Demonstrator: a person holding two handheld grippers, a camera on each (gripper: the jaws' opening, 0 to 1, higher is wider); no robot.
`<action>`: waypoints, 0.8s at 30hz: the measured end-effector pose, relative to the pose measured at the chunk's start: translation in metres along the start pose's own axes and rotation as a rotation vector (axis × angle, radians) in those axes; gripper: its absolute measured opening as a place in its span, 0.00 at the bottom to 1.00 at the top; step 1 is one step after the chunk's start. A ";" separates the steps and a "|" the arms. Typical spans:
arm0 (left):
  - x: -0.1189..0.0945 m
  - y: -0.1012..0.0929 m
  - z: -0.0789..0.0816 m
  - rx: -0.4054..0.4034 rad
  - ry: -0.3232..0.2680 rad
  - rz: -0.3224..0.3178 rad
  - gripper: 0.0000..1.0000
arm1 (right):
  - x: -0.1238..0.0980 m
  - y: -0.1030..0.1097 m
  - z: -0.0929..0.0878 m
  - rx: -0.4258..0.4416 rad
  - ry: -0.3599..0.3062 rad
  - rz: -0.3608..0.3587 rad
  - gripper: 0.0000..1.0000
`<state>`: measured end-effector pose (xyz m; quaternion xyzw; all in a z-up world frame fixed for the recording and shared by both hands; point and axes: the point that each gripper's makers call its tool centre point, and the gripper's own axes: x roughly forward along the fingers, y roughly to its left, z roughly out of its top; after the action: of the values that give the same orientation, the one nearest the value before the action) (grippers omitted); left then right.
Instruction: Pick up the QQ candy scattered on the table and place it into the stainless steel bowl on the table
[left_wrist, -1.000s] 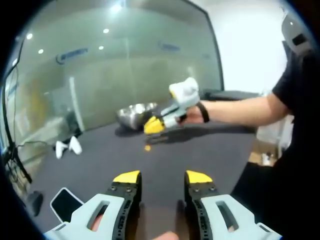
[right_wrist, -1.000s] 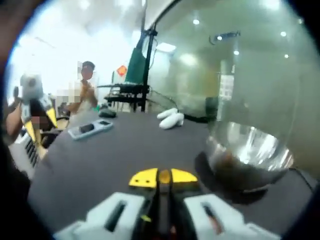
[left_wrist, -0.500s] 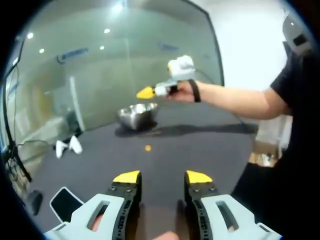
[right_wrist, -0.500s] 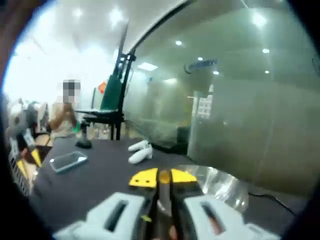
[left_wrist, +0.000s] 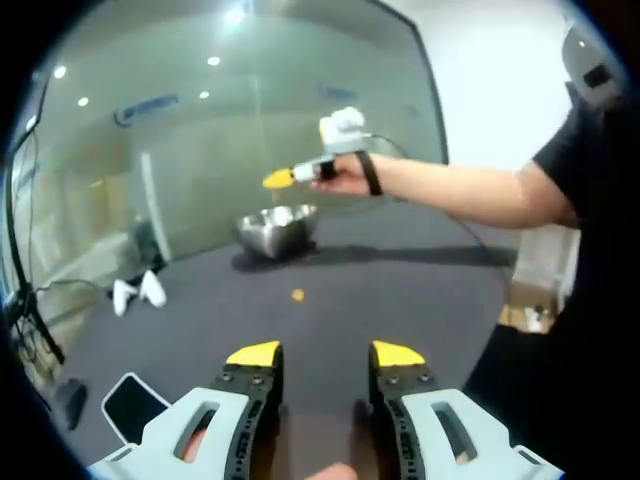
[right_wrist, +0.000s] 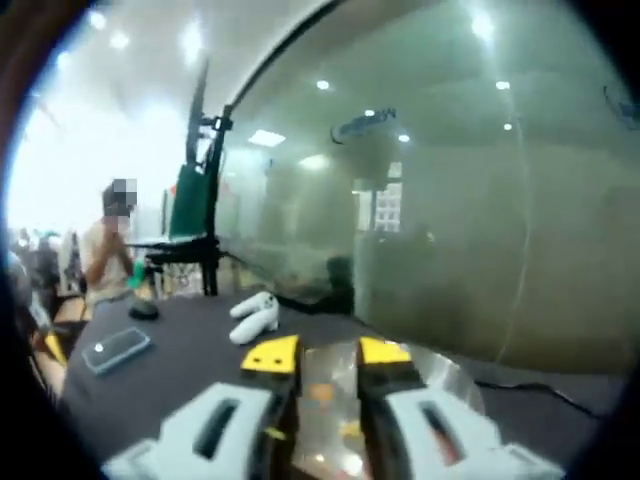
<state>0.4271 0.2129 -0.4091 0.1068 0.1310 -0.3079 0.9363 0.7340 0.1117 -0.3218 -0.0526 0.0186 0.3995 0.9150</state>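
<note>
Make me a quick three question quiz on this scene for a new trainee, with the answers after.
1. True or false: the right gripper is held over the stainless steel bowl with its jaws apart.
2. Where does the orange candy lie? A) in the bowl B) on the table, between the left gripper and the bowl C) on the phone
3. Fill in: the left gripper's jaws are ____ and hold nothing.

Key: 1 true; 2 B; 3 open

Orange candy (left_wrist: 297, 295), dark grey table (left_wrist: 400, 300)
</note>
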 end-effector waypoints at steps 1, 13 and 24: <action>0.000 0.000 0.000 -0.002 0.000 0.001 0.36 | -0.001 0.000 -0.003 -0.017 0.009 0.000 0.17; 0.003 -0.005 0.003 0.009 -0.004 -0.016 0.36 | -0.011 -0.003 -0.004 -0.015 0.016 0.017 0.17; 0.003 -0.008 0.008 0.014 -0.010 -0.019 0.36 | -0.017 0.002 0.001 -0.036 0.009 0.031 0.17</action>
<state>0.4262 0.2025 -0.4039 0.1103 0.1254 -0.3184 0.9331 0.7205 0.1008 -0.3194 -0.0704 0.0164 0.4137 0.9075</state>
